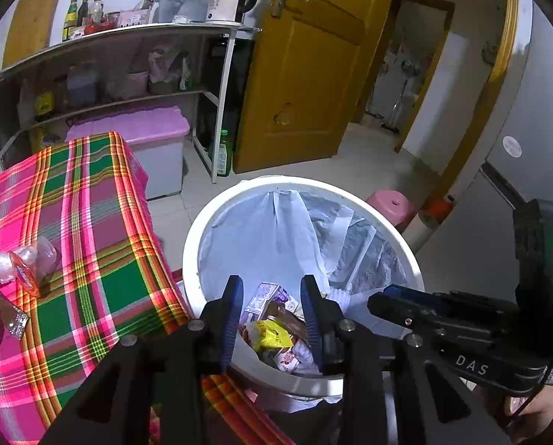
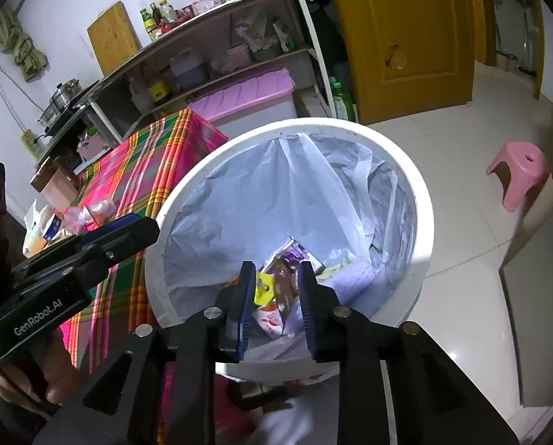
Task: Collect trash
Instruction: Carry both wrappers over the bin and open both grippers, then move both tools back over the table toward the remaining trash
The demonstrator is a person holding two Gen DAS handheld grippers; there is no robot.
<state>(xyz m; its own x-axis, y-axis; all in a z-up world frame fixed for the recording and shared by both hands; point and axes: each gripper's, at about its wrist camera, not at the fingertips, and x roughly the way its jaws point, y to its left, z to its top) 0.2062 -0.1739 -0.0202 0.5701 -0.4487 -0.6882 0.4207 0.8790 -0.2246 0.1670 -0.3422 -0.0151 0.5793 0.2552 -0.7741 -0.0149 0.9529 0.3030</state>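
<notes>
A white bin lined with a pale plastic bag stands on the floor beside the table. At its bottom lie a yellow wrapper, a purple carton and other packets. My left gripper hangs open over the bin's near side, with nothing between its blue pads. Just to its right, my right gripper is also open over the bin and holds nothing. Crumpled clear wrappers lie on the plaid tablecloth.
A shelf rack with bottles and a kettle stands behind, with a pink-lidded box below it. A yellow door is open at the back. A pink stool sits on the tiled floor to the right. A grey cabinet stands at the far right.
</notes>
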